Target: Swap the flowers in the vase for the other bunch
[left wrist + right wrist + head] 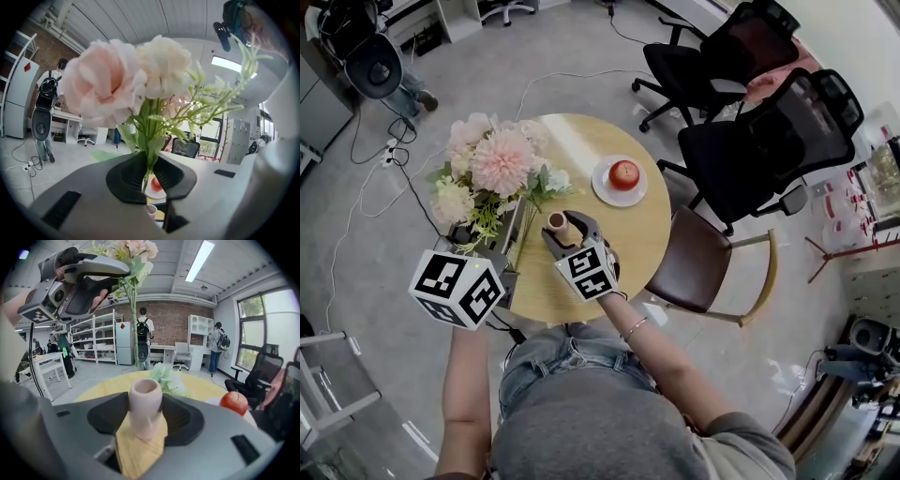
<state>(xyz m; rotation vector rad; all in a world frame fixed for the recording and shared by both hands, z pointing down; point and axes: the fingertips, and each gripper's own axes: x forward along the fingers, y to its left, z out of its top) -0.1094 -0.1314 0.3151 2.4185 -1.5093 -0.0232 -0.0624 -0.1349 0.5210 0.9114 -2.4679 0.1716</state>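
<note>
Left tool [149, 176] clenched on stems of the pink bunch [126, 84], above and left of the vase [145, 399]; right tool [146, 420] grasps the vase, upright on the desk [647, 234].

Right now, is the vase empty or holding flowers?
Empty: the vase shows a bare open mouth, and the pink bunch is held above it by the left gripper.

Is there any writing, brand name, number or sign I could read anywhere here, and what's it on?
No words or numbers can be read in any view.
Left cube: black-and-white square patterns, no letters.
Right cube: the same kind of patterns, no letters.
Red sign on the white cabinet: a diamond shape; any print is too small to read.
</note>
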